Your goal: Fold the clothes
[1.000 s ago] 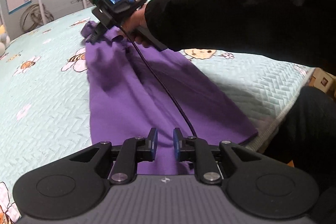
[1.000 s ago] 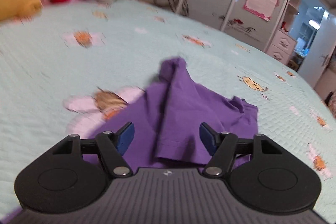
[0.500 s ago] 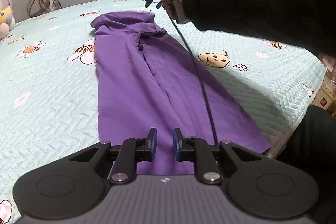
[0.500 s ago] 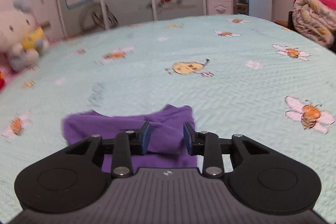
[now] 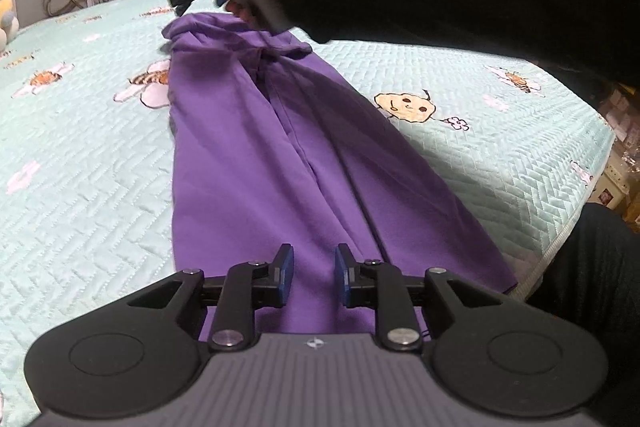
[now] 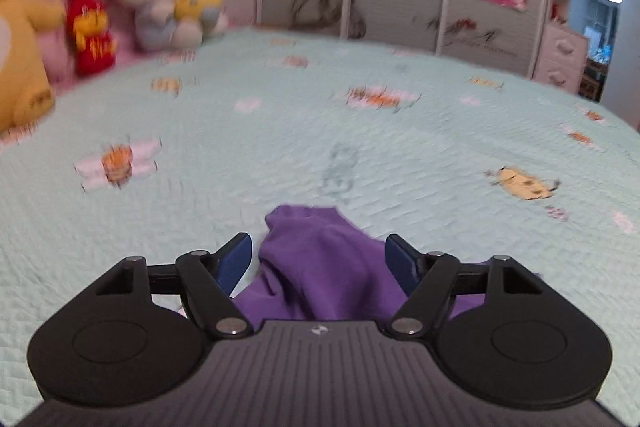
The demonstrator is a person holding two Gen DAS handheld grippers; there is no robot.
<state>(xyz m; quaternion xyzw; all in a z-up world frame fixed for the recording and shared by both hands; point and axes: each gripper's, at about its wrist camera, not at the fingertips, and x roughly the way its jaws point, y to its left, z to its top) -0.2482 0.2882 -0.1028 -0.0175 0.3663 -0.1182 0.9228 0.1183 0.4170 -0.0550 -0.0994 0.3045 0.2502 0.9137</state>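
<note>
Purple garment [image 5: 256,155] flat on bed: L gripper [image 5: 314,273] narrowly parted over near hem, R gripper [image 6: 318,259] wide apart above far end, neither gripping.

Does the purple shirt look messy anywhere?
Yes. The far end of the purple shirt is bunched and rumpled under the right gripper, while the rest lies long and mostly smooth on the bed.
</note>
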